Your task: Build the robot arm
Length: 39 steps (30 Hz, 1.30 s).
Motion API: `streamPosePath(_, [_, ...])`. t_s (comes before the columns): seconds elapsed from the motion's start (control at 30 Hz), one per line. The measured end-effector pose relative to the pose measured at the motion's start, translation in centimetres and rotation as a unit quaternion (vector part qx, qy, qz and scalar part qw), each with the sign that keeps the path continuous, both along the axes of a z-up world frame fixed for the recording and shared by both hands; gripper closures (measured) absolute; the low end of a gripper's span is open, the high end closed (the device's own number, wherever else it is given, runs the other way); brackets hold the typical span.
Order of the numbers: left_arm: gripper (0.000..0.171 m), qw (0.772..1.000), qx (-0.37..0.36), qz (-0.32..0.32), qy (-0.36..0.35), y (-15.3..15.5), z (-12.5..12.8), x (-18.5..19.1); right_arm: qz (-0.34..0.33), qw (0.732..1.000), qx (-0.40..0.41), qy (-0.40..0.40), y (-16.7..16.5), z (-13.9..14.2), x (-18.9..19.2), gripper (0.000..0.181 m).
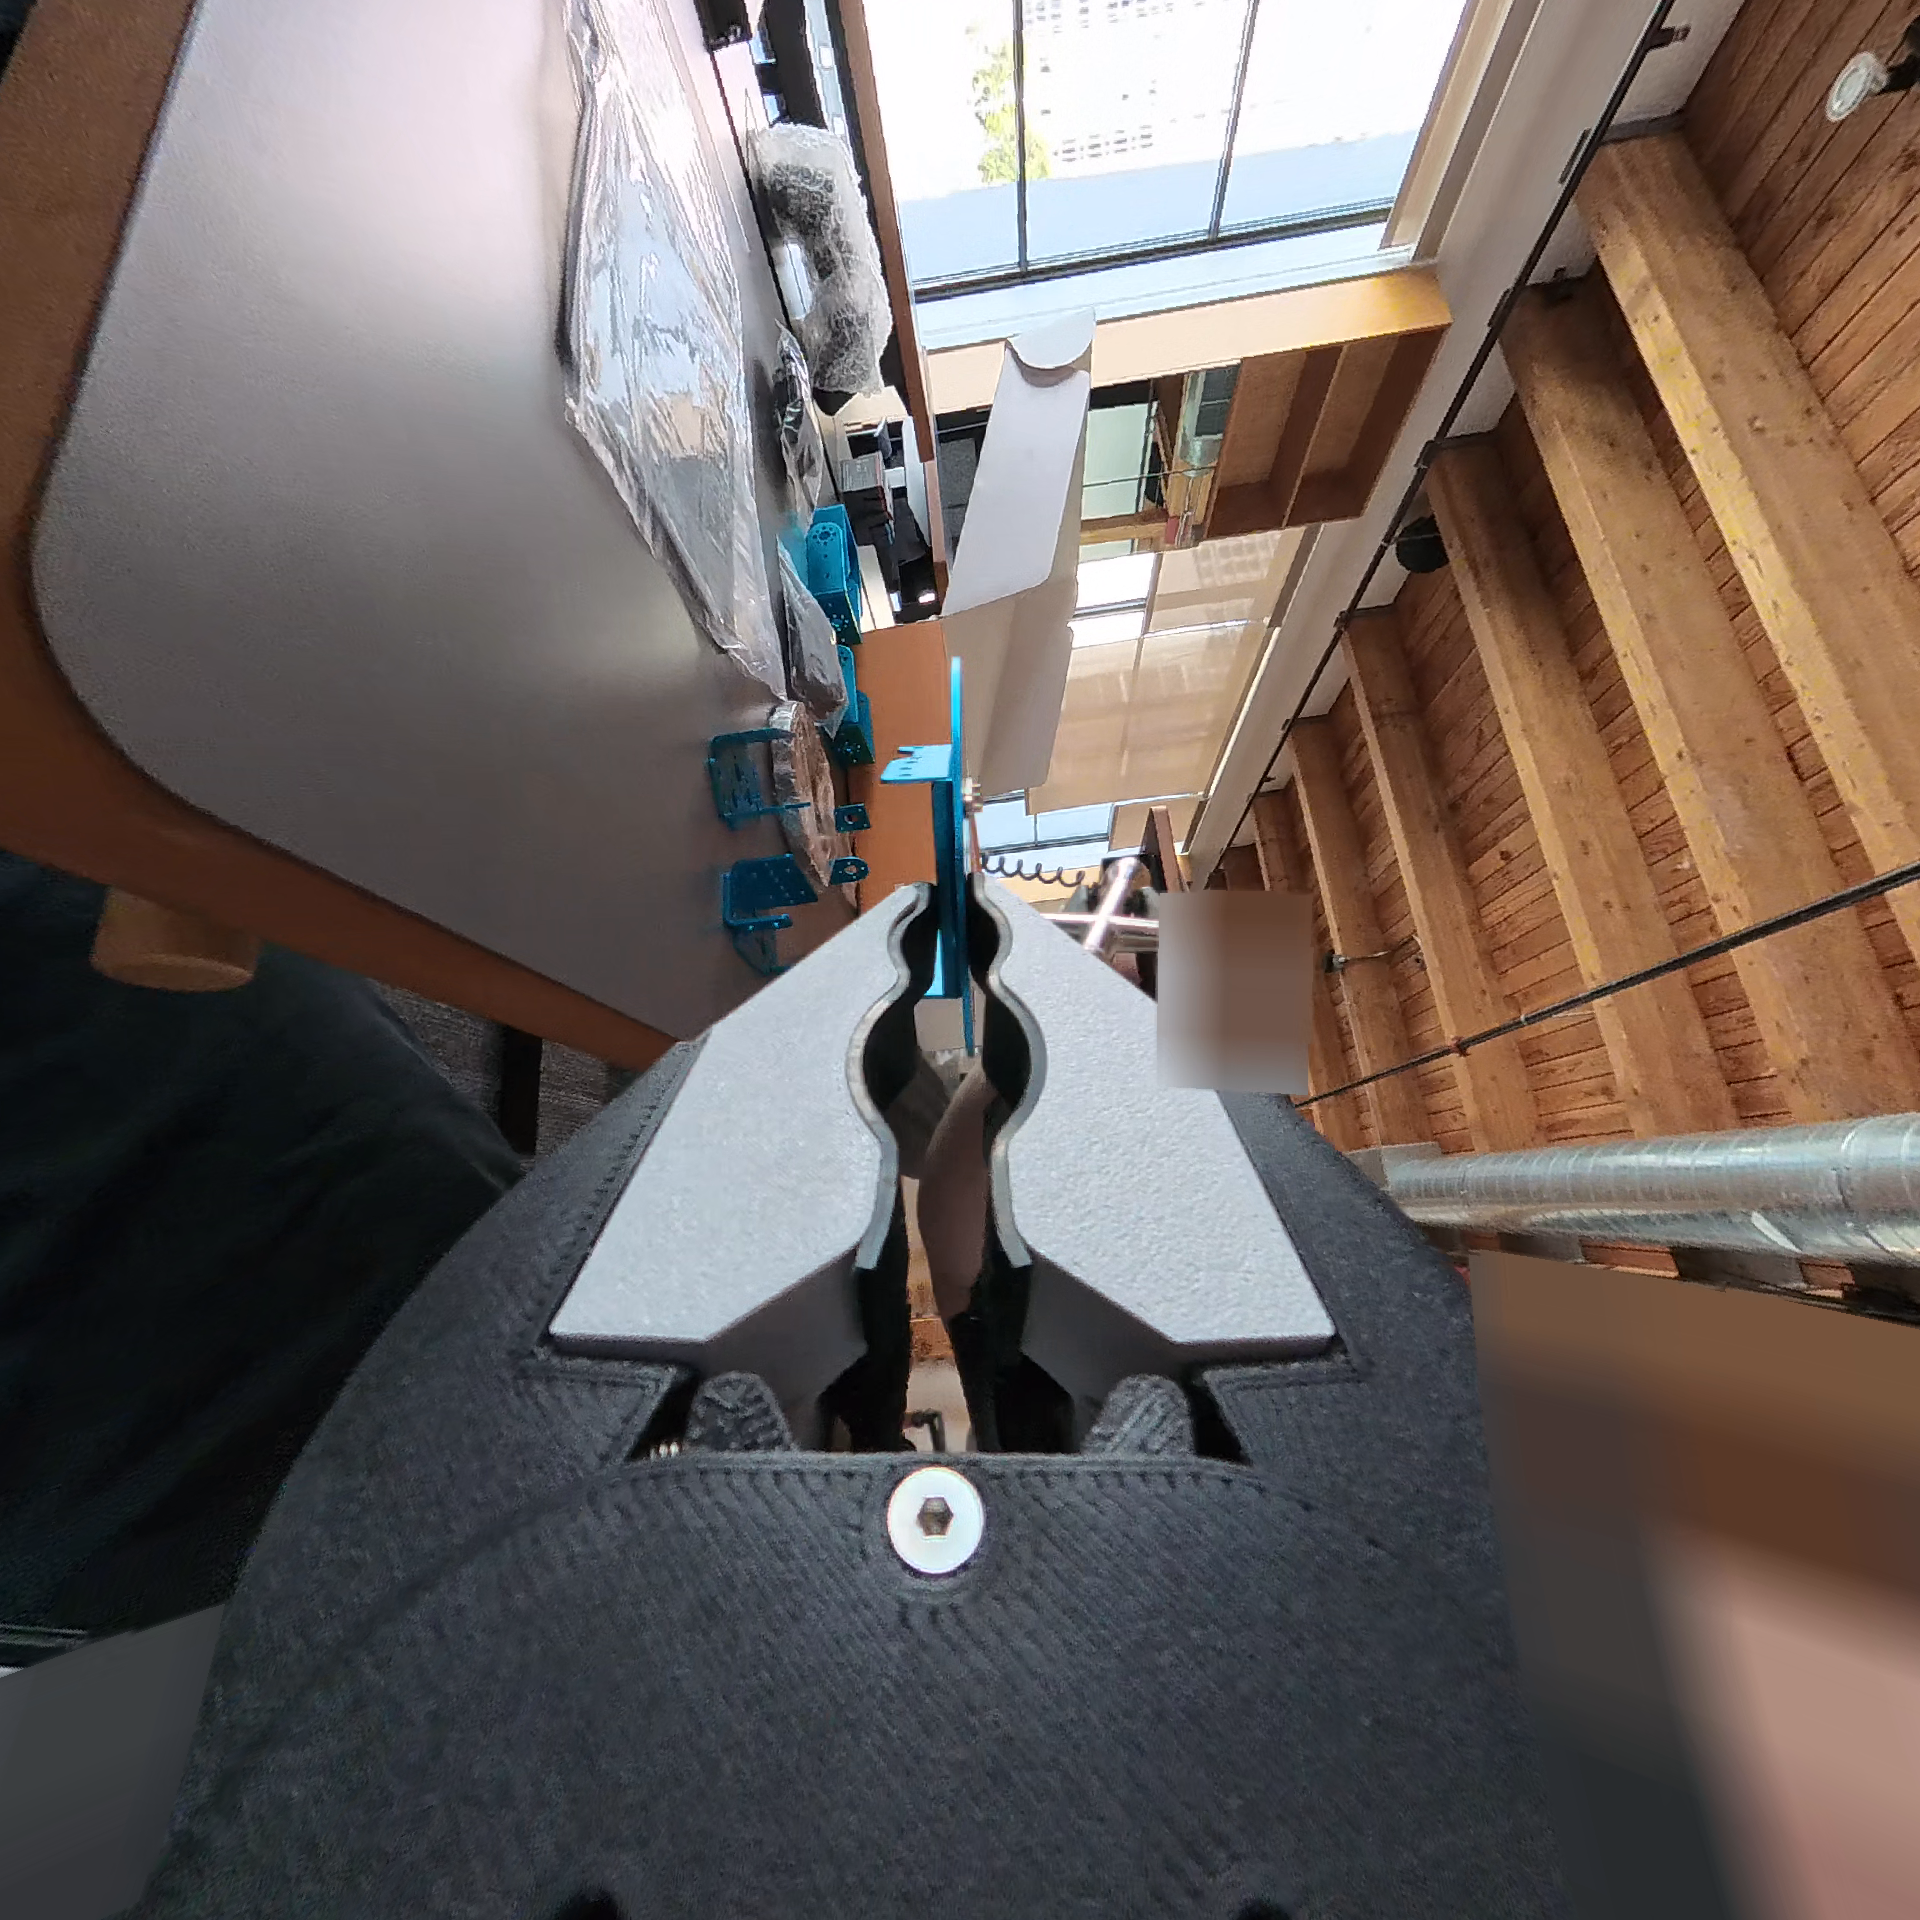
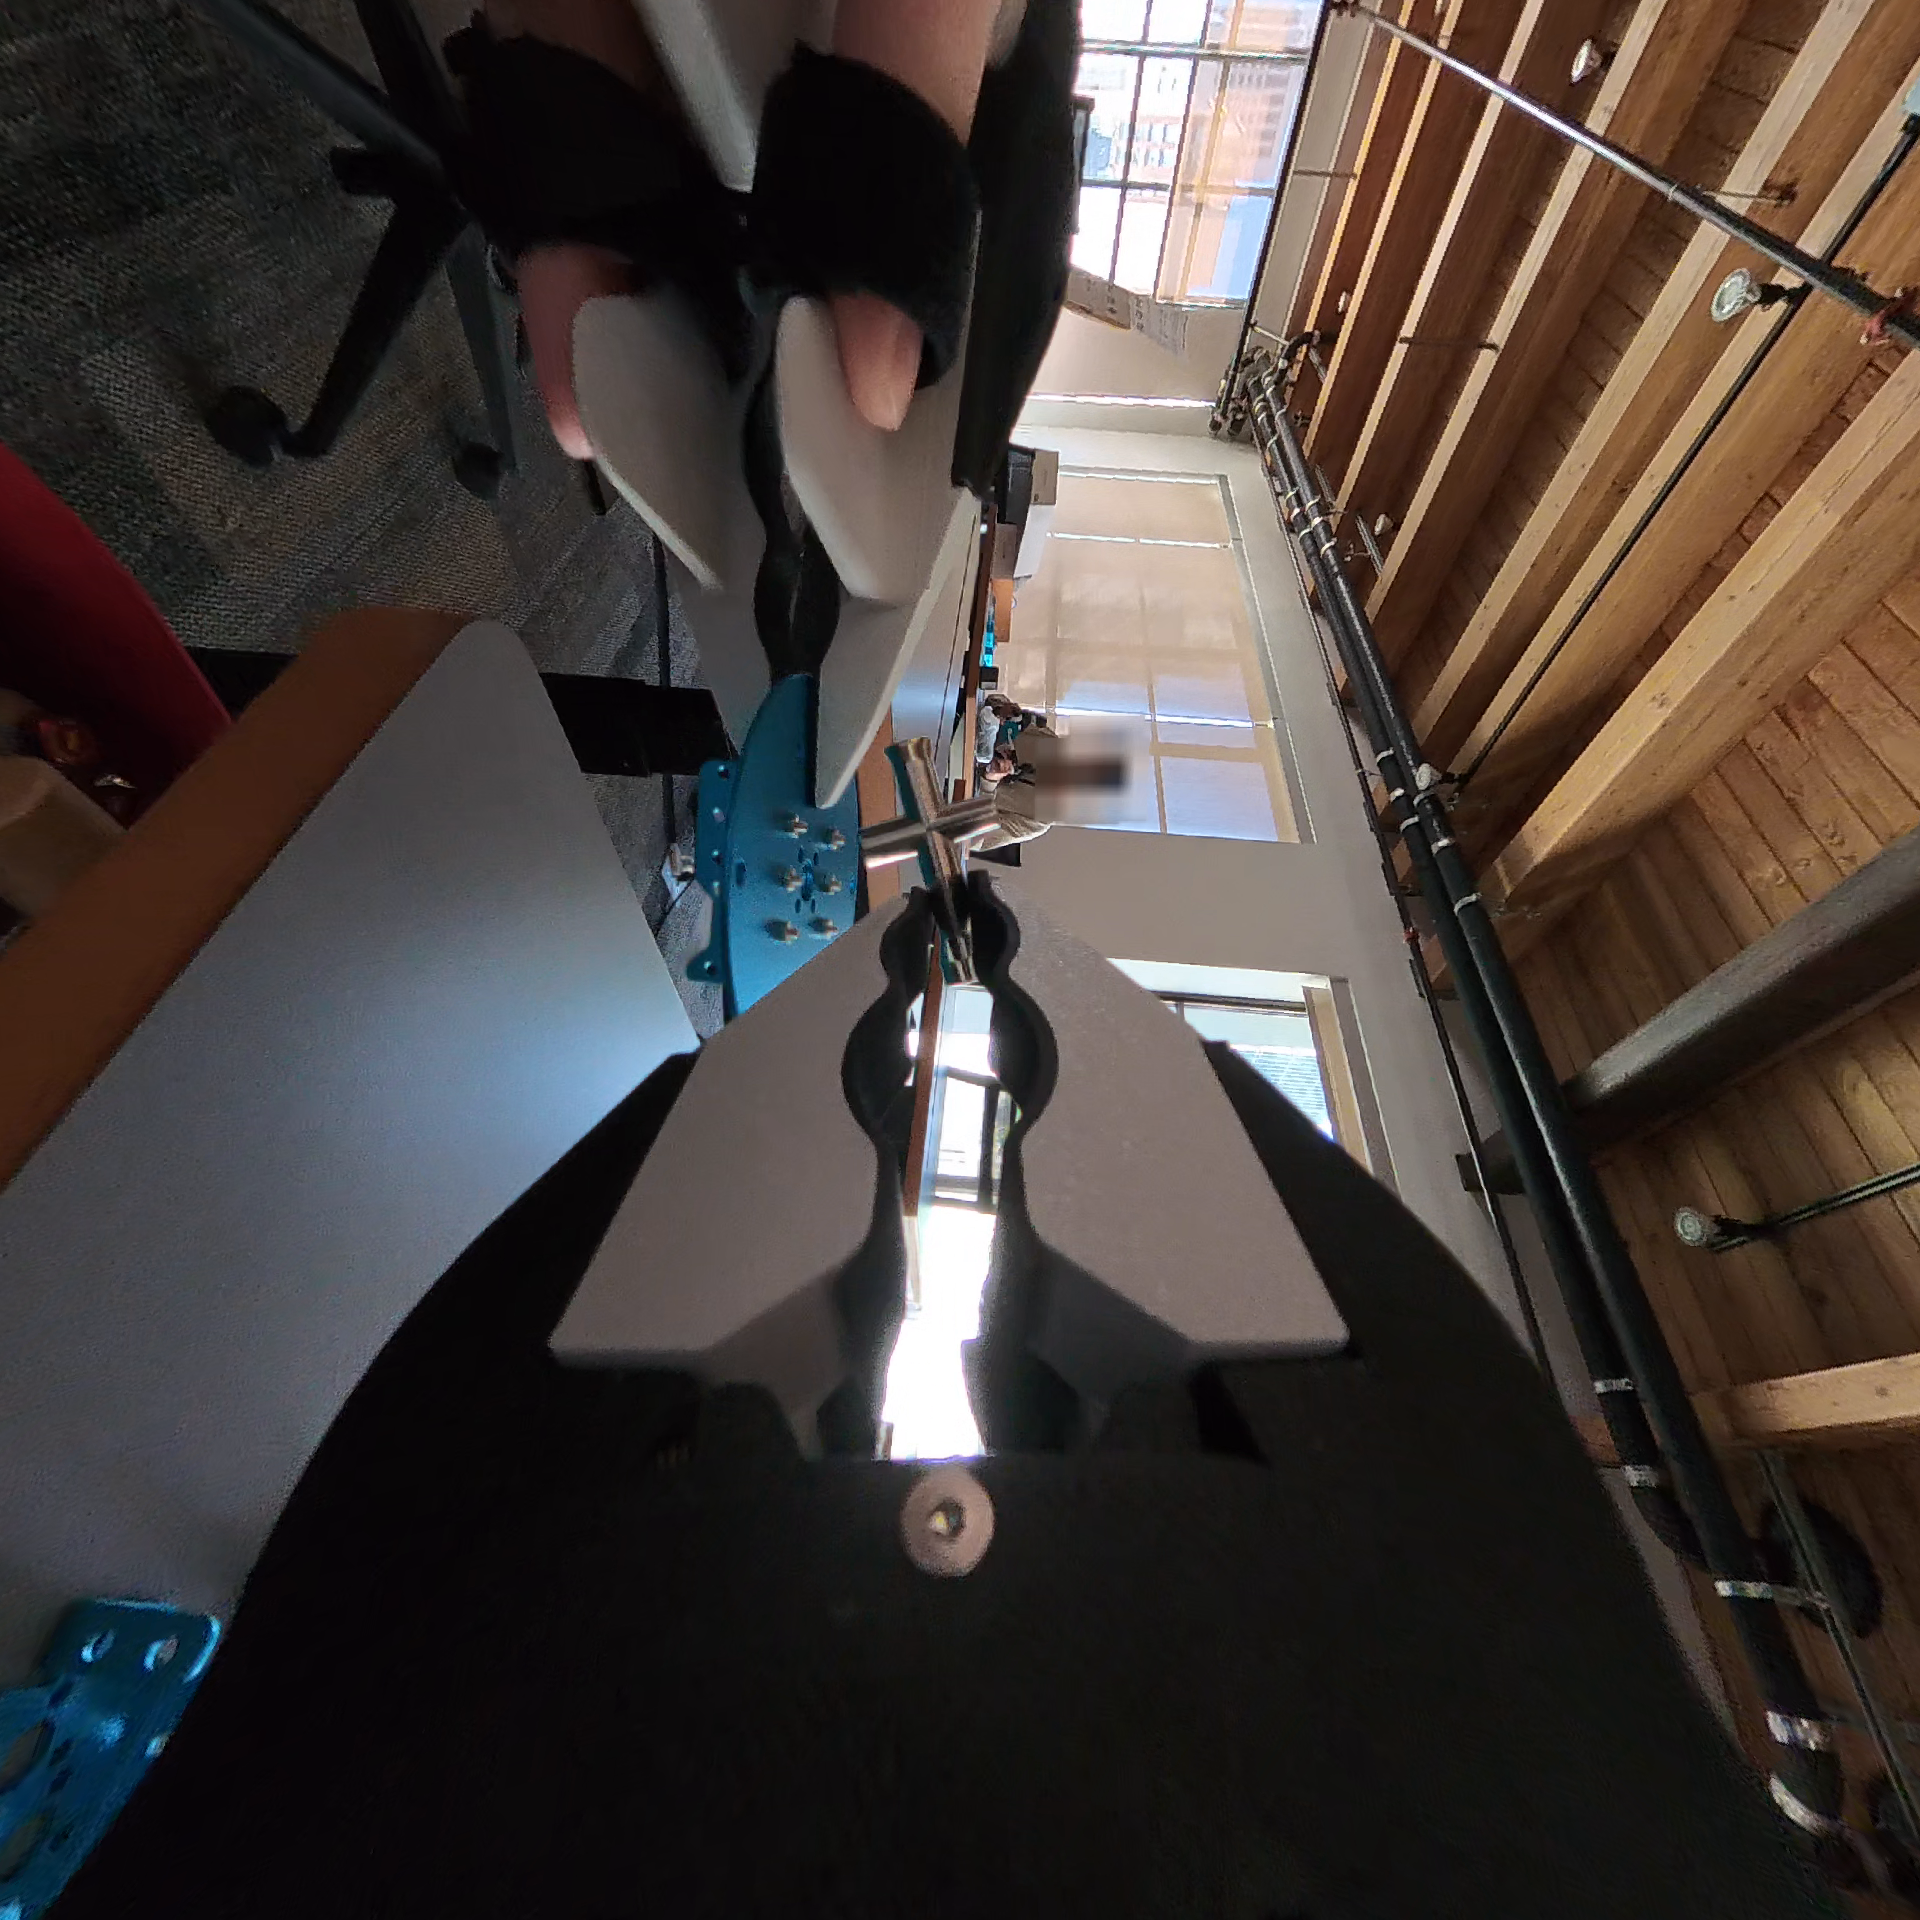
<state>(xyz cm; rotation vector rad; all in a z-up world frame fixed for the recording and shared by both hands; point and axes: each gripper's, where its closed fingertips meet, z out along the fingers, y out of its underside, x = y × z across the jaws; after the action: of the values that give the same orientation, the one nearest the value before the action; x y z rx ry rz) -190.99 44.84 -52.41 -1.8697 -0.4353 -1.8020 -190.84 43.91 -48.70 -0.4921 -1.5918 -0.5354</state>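
Grey-fingered black hand-held gripper point(image 1: 948, 914)

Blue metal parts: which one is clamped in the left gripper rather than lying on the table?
The flat blue plate, seen edge-on between the left gripper's fingertips; the perforated blue brackets lie on the table.

bright window point(image 1: 1122, 125) daylight, blown-out glare, fisheye-bent edges, near parts soft.

Count of items seen, both wrist views.
Grippers: 2. Blue round plate point(image 2: 774, 831): 1. Cross wrench point(image 2: 930, 821): 1. Blue brackets point(image 1: 758, 831) at bench's far edge: several; exact number unclear.
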Motion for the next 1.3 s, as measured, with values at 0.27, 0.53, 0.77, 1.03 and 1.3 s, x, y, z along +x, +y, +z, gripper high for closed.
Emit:
streamPosePath(0.27, [0.168,1.000,0.000,-0.007,-0.008,-0.3,0.4,0.3,-0.007,1.000,-0.022,-0.022,-0.1,-1.0,-0.4,0.175])
streamPosePath(0.53, [0.167,1.000,0.007,-0.003,-0.018,-0.3,1.1,0.0,-0.013,0.999,-0.033,-0.005,-0.1,-0.2,-0.1,0.175])
streamPosePath(0.77, [0.168,1.000,0.001,0.015,-0.020,-0.2,1.0,-0.3,-0.019,1.000,-0.002,-0.015,-0.4,-0.5,-0.2,0.175])
streamPosePath(1.03, [0.168,1.000,0.005,0.020,0.003,-0.3,0.4,-0.3,-0.042,0.995,-0.079,-0.052,-0.3,-1.3,-0.1,0.175])
streamPosePath(1.3, [0.168,0.999,0.021,0.038,0.031,0.1,0.9,-0.9,-0.050,0.984,-0.151,-0.077,-0.4,-1.3,-0.3,0.174])
